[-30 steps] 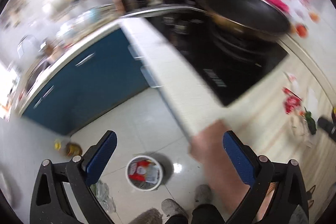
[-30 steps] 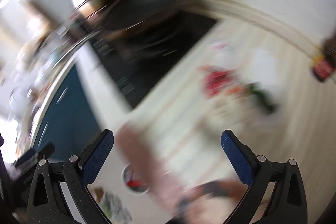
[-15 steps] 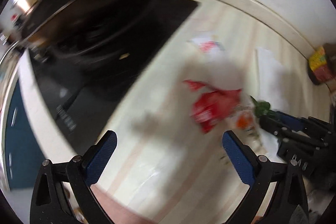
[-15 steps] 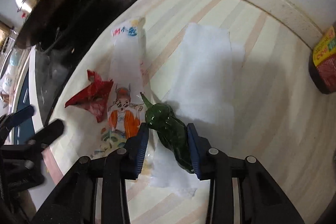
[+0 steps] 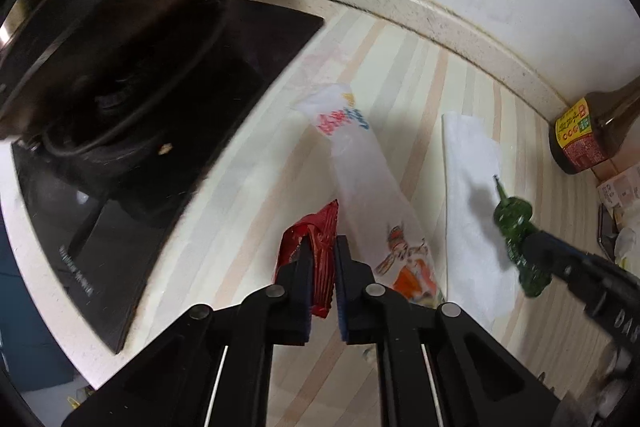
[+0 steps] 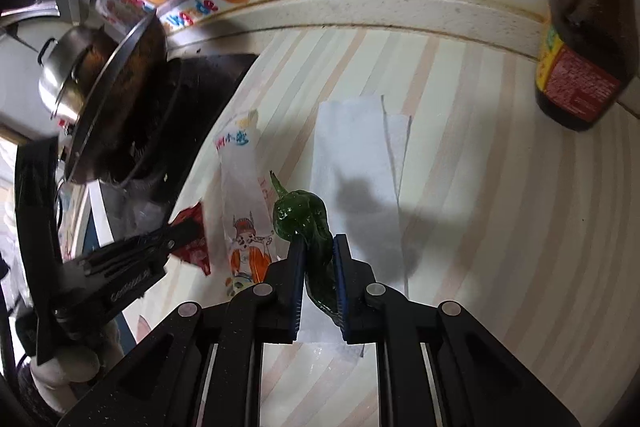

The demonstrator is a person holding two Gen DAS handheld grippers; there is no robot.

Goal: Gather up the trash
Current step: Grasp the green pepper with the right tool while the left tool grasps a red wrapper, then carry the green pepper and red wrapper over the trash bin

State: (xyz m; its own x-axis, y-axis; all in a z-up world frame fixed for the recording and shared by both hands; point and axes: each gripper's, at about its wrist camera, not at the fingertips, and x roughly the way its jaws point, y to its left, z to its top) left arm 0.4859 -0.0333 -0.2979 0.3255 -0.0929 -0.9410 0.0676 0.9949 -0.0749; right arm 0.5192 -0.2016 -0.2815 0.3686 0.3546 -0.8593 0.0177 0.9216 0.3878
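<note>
Half a second back my left gripper [image 5: 322,259] hung wide open above the counter; now its jaws have closed onto the red wrapper [image 5: 316,247]. On the right, the pepper I was already pinching has come up off the paper.

From the left wrist view, I see the wrapper clamped between nearly shut jaws, its crumpled length running straight out along the fingers and away from me, its far tip toward the stove [image 5: 168,99]. Just to its right the printed plastic bag [image 5: 360,163] lies flat on the striped counter [image 5: 248,195], its long axis also pointing away, toward the wall. Farther right lies the white paper sheet [image 5: 468,187], with the green pepper [image 5: 516,227] raised over it in my other tool.

From the right wrist view, my right gripper [image 6: 318,267] is closed to a narrow gap on the green pepper [image 6: 304,223], stem pointing up and away, and a shadow on the paper beneath suggests it is clear of the sheet. The left gripper [image 6: 176,231] shows at the left with the wrapper.

Both tools are full, so I judge the next move is to carry these off to a bin, which neither view shows. The bag remains between the two grippers, nearer my left, lying lengthwise ahead of it. A sauce bottle [image 6: 580,67] stands by the wall, well apart.
</note>
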